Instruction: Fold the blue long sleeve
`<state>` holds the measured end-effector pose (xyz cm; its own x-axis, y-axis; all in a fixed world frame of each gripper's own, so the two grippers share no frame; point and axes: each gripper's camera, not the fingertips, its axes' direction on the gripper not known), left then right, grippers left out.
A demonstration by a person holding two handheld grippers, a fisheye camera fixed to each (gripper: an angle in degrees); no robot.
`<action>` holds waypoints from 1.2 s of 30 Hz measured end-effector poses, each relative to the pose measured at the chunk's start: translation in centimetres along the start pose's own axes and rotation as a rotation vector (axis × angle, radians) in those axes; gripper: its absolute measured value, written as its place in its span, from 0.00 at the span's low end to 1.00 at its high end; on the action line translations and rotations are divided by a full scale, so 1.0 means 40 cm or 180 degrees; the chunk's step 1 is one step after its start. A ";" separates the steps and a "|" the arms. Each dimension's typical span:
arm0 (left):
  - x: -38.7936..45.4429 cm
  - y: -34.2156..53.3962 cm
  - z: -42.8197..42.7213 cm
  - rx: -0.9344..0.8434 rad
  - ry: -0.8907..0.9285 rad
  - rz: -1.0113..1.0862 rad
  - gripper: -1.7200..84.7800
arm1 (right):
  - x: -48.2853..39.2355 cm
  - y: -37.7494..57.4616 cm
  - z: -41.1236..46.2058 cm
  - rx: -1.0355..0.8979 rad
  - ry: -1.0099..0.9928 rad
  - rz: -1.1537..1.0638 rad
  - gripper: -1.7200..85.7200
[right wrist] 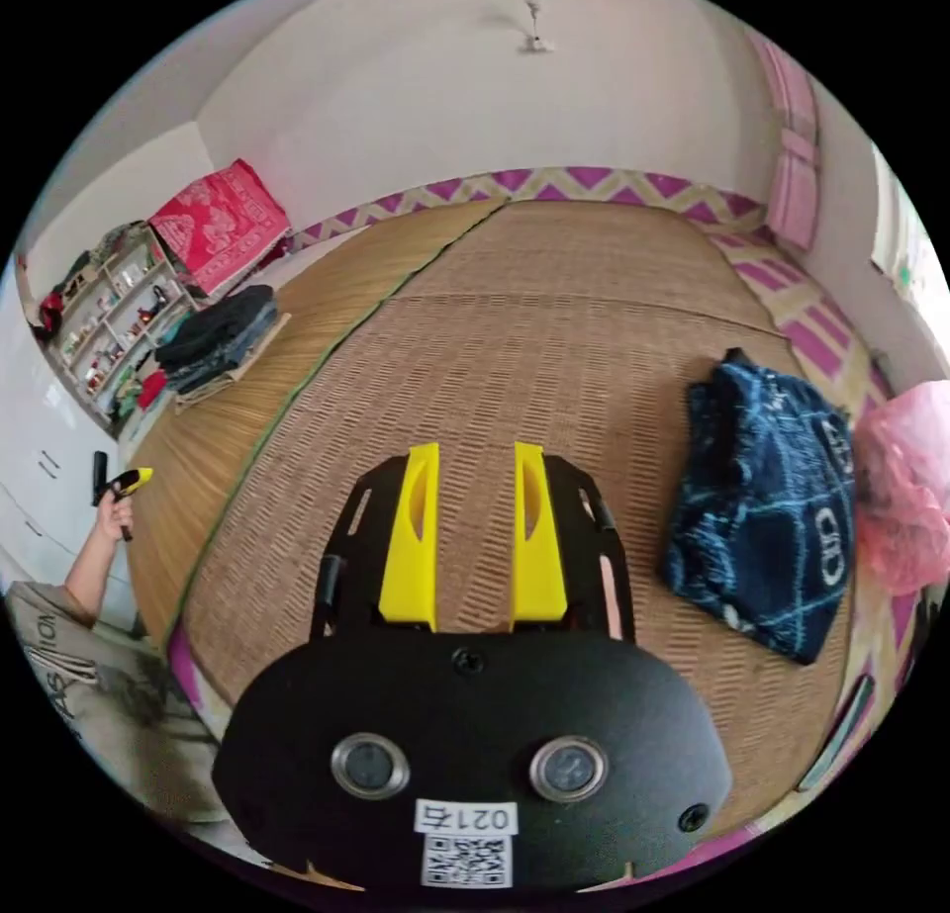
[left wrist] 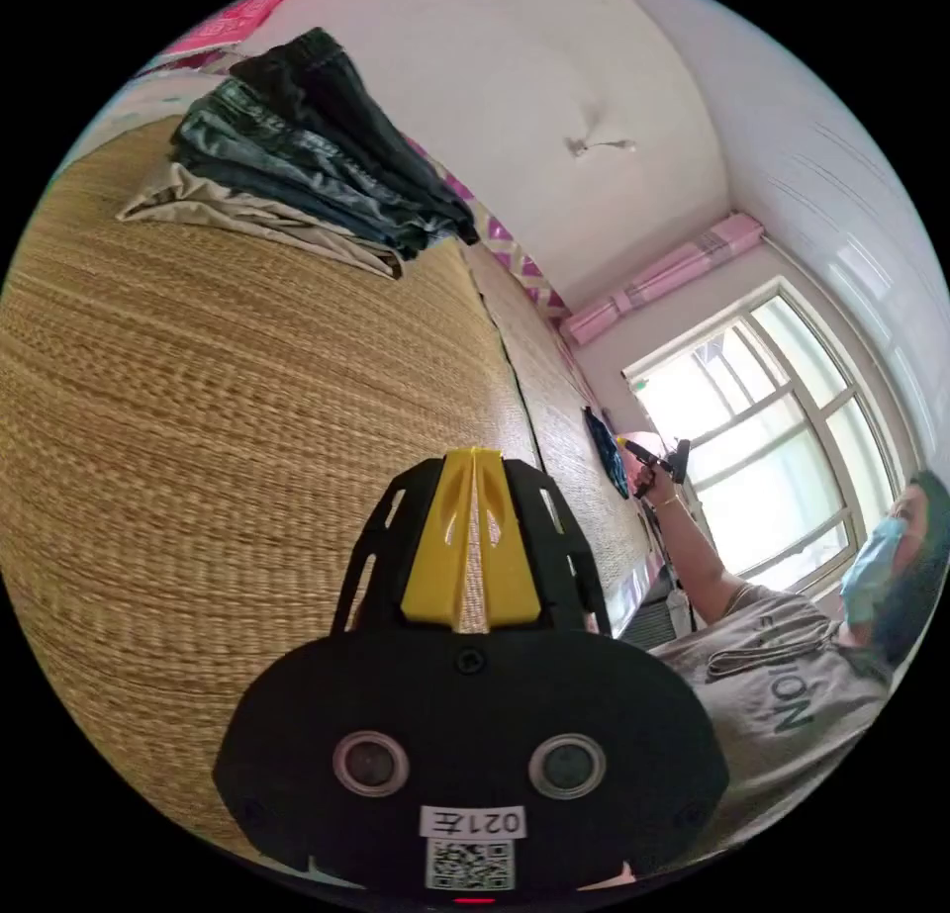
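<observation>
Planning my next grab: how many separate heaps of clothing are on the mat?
2: a blue long sleeve bunched near the pink bag, and a folded stack near the shelves.

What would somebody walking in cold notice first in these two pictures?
Probably the blue long sleeve, lying folded on the woven straw mat beside a pink plastic bag. Next, the stack of dark folded clothes far across the mat. Up close, the right claw hangs open above the mat, while the left claw has its yellow jaws nearly together, holding nothing.
</observation>
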<state>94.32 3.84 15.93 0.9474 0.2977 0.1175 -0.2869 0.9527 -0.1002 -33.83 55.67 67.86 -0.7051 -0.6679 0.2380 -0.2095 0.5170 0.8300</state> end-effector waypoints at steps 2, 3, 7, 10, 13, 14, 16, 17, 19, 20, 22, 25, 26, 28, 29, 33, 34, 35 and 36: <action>0.080 0.051 0.054 0.0143 0.0091 0.0300 0.01 | 0.002 0.043 -0.055 0.0134 0.0554 -0.0036 0.17; 0.099 0.059 0.066 0.0168 0.0120 0.0362 0.01 | 0.004 0.064 -0.085 0.0253 0.0847 -0.0006 0.17; 0.181 0.085 0.156 0.0143 0.0426 0.0686 0.01 | 0.008 0.067 -0.114 0.0193 0.1381 0.0154 0.18; 0.168 0.090 0.197 0.0123 0.0707 0.0540 0.01 | 0.000 0.027 -0.072 -0.0179 0.1739 0.0255 0.20; 0.144 0.083 0.197 0.0091 0.0747 0.0346 0.01 | -0.006 -0.026 -0.009 -0.0548 0.1843 0.0427 0.21; 0.141 0.082 0.192 0.0097 0.0768 0.0329 0.01 | -0.011 -0.048 0.005 -0.0616 0.1810 0.0527 0.21; 0.142 0.079 0.186 0.0091 0.0716 0.0299 0.01 | -0.027 -0.081 0.017 -0.0679 0.1832 0.0620 0.20; 0.143 0.076 0.183 0.0079 0.0714 0.0295 0.01 | -0.040 -0.098 0.019 -0.0688 0.1840 0.0643 0.18; 0.140 0.071 0.177 0.0070 0.0725 0.0270 0.01 | -0.054 -0.118 0.015 -0.0721 0.1795 0.0671 0.12; 0.138 0.068 0.171 0.0072 0.0743 0.0252 0.01 | -0.064 -0.131 0.012 -0.0790 0.1823 0.0662 0.10; 0.136 0.063 0.163 0.0081 0.0777 0.0252 0.01 | -0.085 -0.148 0.010 -0.0912 0.1938 0.0587 0.08; 0.141 0.055 0.145 0.0103 0.0784 0.0275 0.01 | -0.124 -0.173 -0.001 -0.1040 0.1977 0.0584 0.07; 0.141 0.051 0.138 0.0109 0.0793 0.0274 0.01 | -0.147 -0.180 -0.007 -0.1088 0.1912 0.0562 0.07; 0.139 0.044 0.127 0.0124 0.0824 0.0269 0.01 | -0.205 -0.186 -0.014 -0.1105 0.1757 0.0404 0.07; 0.139 0.040 0.120 0.0133 0.0860 0.0275 0.01 | -0.252 -0.188 -0.020 -0.1081 0.1614 0.0319 0.07; 0.144 0.022 0.103 0.0096 0.0913 0.0300 0.01 | -0.486 -0.192 -0.034 -0.0902 0.1231 -0.0042 0.07; 0.147 0.016 0.096 0.0094 0.0912 0.0311 0.01 | -0.528 -0.194 -0.029 -0.0897 0.1190 -0.0136 0.07; 0.149 0.010 0.089 0.0092 0.0915 0.0316 0.01 | -0.612 -0.197 -0.018 -0.0877 0.1094 -0.0303 0.07; 0.150 0.007 0.085 0.0089 0.0926 0.0318 0.01 | -0.701 -0.200 -0.001 -0.0855 0.0961 -0.0488 0.07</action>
<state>99.45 6.11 19.98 0.9140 0.3638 -0.1797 -0.3807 0.9221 -0.0694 -12.36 70.24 54.55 -0.4413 -0.8735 0.2056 -0.0845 0.2685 0.9596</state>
